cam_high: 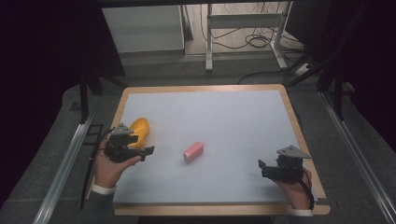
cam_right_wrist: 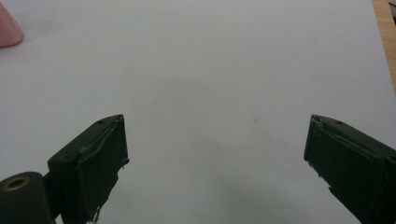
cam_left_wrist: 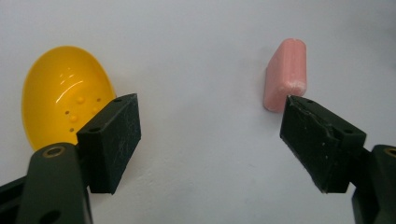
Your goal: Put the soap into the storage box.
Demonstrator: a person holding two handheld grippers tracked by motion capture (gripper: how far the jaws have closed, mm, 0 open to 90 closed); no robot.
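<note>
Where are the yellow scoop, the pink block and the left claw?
Yellow scoop (cam_left_wrist: 63,95), left gripper view, middle of its hollow bowl.
Pink block (cam_high: 193,151), high view, middle of its top face.
Left claw (cam_left_wrist: 210,140), left gripper view, midway between its two open tips.

White mat across the middle of the frame, wooden table edge bordering it, grey metal stand at upper centre, loose black cables on the floor at upper right, pale cabinet at upper left, metal rail along the lower left
</note>
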